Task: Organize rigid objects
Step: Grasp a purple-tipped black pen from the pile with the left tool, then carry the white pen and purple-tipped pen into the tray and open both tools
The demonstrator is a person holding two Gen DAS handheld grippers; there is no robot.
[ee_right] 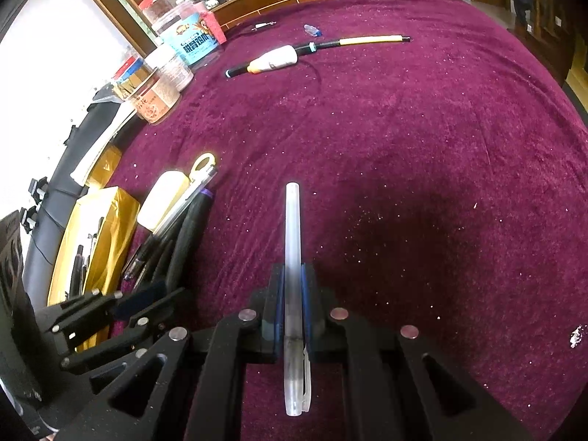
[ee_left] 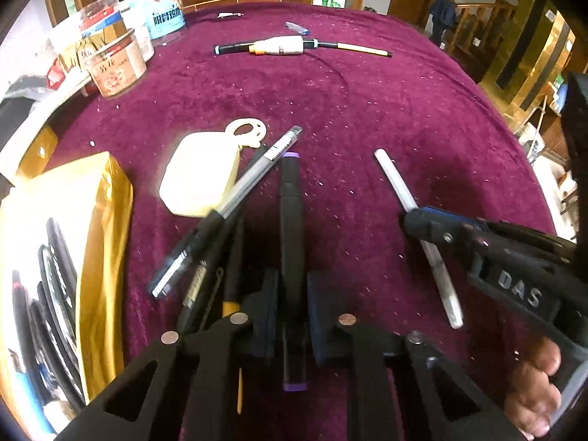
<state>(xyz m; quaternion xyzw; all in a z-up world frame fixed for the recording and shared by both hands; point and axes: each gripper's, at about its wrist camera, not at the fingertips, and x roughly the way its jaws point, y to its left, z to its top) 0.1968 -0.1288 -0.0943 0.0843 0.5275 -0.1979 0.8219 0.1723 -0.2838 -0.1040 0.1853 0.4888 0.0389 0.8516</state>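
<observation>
- Pens: a black marker with purple ends (ee_left: 291, 242) is clenched in the left tool (ee_left: 290, 316), beside the pen cluster (ee_left: 228, 220).
- Right tool (ee_right: 293, 305) grips a clear pen (ee_right: 293, 257) above the maroon tabletop (ee_right: 422, 154).
- More pens (ee_left: 294, 47) lie far off.

Maroon tbl (ee_right: 404, 147) w/ pens (ee_left: 235, 202), jars (ee_left: 117, 62)
</observation>
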